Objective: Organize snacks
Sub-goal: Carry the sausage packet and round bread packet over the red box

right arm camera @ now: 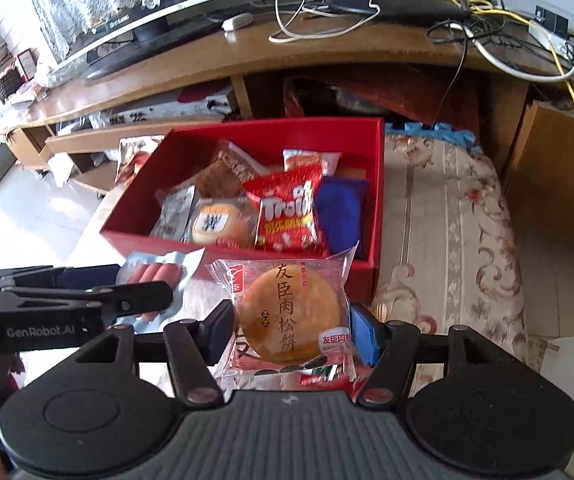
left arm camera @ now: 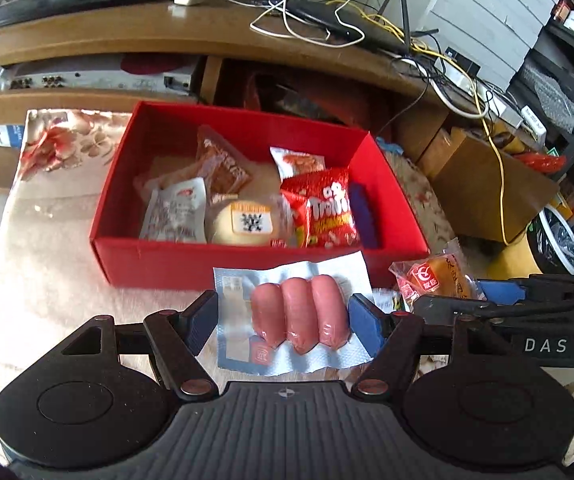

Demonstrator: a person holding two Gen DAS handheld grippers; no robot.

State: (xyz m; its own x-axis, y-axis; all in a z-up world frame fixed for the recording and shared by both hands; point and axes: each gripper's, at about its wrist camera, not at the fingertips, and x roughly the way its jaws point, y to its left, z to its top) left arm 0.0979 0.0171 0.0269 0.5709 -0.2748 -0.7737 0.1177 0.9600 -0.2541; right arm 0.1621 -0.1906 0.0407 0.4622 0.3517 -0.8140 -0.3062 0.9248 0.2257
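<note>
A red box (left arm camera: 175, 254) (right arm camera: 375, 184) holds several snack packs, among them a red Trolli bag (left arm camera: 327, 210) (right arm camera: 287, 216), a round bun (left arm camera: 247, 224) and a blue pack (right arm camera: 343, 212). My left gripper (left arm camera: 283, 320) is shut on a clear pack of three pink sausages (left arm camera: 299, 316), held just in front of the box; it also shows in the right wrist view (right arm camera: 153, 274). My right gripper (right arm camera: 291, 330) is shut on a wrapped round pork-floss cake (right arm camera: 291, 316), held before the box's near wall; the cake shows in the left wrist view (left arm camera: 437, 280).
The box sits on a floral cloth (right arm camera: 447, 240) over a low surface. Behind it stands a wooden TV bench (left arm camera: 127, 36) with a monitor, cables (left arm camera: 307, 20) and a router. A cardboard box (left arm camera: 483, 192) and shelving stand at the right.
</note>
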